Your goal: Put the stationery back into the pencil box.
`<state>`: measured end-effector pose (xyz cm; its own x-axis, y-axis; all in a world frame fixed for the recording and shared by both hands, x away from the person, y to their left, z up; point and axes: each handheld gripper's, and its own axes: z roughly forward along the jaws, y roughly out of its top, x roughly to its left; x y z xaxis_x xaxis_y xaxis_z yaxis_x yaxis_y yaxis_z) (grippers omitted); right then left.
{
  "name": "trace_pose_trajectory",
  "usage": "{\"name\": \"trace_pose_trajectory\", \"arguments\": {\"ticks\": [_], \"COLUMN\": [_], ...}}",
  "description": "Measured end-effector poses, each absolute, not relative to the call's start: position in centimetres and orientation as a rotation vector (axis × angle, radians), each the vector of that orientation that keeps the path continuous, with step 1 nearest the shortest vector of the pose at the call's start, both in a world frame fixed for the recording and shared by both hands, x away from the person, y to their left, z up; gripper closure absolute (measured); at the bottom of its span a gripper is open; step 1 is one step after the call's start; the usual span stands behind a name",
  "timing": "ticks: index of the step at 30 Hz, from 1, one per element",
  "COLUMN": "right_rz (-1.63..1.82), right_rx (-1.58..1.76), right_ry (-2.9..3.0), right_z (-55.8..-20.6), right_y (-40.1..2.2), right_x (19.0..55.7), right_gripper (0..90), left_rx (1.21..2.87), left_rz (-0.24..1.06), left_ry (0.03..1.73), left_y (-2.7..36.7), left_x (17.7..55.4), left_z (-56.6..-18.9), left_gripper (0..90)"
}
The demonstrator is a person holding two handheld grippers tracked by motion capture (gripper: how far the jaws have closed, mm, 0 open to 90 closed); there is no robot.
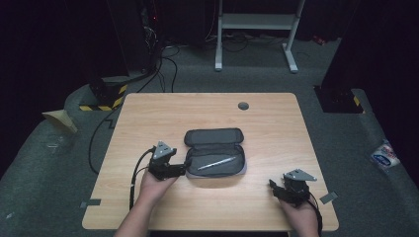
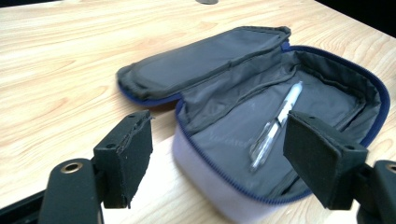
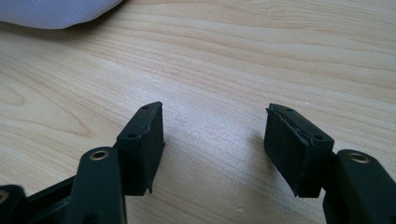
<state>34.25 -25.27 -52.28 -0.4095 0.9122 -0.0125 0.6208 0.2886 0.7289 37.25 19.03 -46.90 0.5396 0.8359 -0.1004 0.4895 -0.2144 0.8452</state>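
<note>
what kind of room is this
Probably a lab or recording studio: a lone wooden table on grey carpet, dark curtains around it, cables trailing over the floor, and hazard-striped tape.

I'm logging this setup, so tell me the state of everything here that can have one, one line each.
pencil case: unzipped, lid folded back flat on the table
pen: lying loose inside the case, not gripped
left gripper: jaws open, at the case's near end, holding nothing
right gripper: jaws open over bare table, holding nothing
</note>
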Motion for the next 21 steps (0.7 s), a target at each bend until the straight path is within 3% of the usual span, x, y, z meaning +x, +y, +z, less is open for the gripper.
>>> {"name": "trace_pose_trajectory", "arguments": {"ticks": [10, 16, 21], "right_rz": [0.912, 0.915, 0.916], "right_rx": [1.374, 1.363, 1.359], "right_ry": [2.133, 2.135, 2.135], "right_z": [-52.3, -52.3, -52.3], "right_y": [-25.3, -25.3, -25.3], "right_x": [34.2, 34.4, 34.4], "right_gripper": [37.4, 37.4, 37.4], "left_rx": [1.862, 1.922, 1.995], "left_rz": [0.514, 0.517, 0.529], "left_ry": [1.229, 1.407, 1.435], "left_y": [24.0, 26.8, 27.5], "left_x": [36.1, 35.4, 34.1], "left_z": [-48.4, -51.0, -52.3], "left_gripper": [22.3, 12.6, 7.7]}}
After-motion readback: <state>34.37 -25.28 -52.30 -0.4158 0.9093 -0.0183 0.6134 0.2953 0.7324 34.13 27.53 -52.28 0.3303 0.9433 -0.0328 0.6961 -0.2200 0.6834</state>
